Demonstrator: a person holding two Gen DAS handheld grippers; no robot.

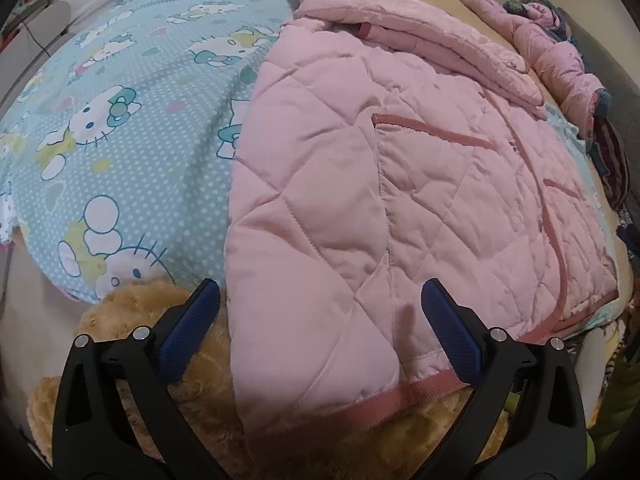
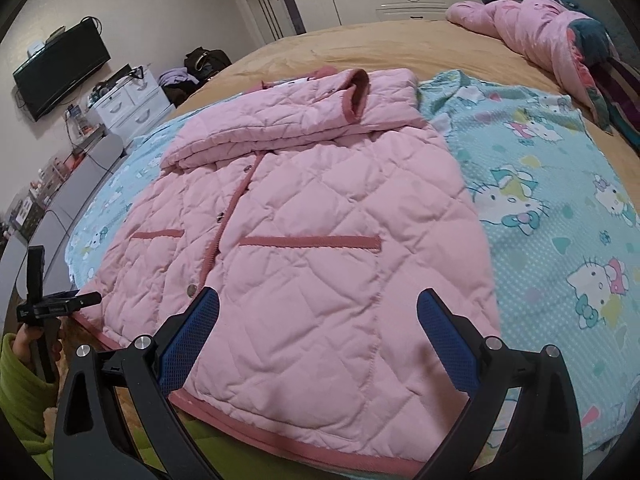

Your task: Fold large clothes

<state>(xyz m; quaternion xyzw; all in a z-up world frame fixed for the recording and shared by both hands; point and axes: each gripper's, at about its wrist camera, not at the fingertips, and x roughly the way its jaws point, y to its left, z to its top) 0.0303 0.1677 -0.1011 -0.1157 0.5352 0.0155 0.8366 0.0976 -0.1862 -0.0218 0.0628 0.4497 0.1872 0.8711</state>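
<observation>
Pink quilted jacket [image 2: 288,232] lies front-up on cartoon-print blue sheet [image 2: 552,208], sleeves folded across chest, hem at bed's near edge. Right gripper [image 2: 318,300] above hem, jaws wide apart, gripping nothing. Left gripper [image 2: 56,304] beside jacket's left hem corner.

1. Jacket [image 2: 304,240] lying flat on the printed sheet [image 2: 560,216], front up, hem toward the cameras, sleeves folded across the chest.
2. Sheet spread over the bed [image 2: 360,46], reaching out on both sides of the jacket.
3. Bundled quilt [image 2: 536,28] at the far right of the bed.
4. Left tool [image 1: 320,312] over the jacket's left hem corner, right tool [image 2: 318,312] over the right hem.
</observation>
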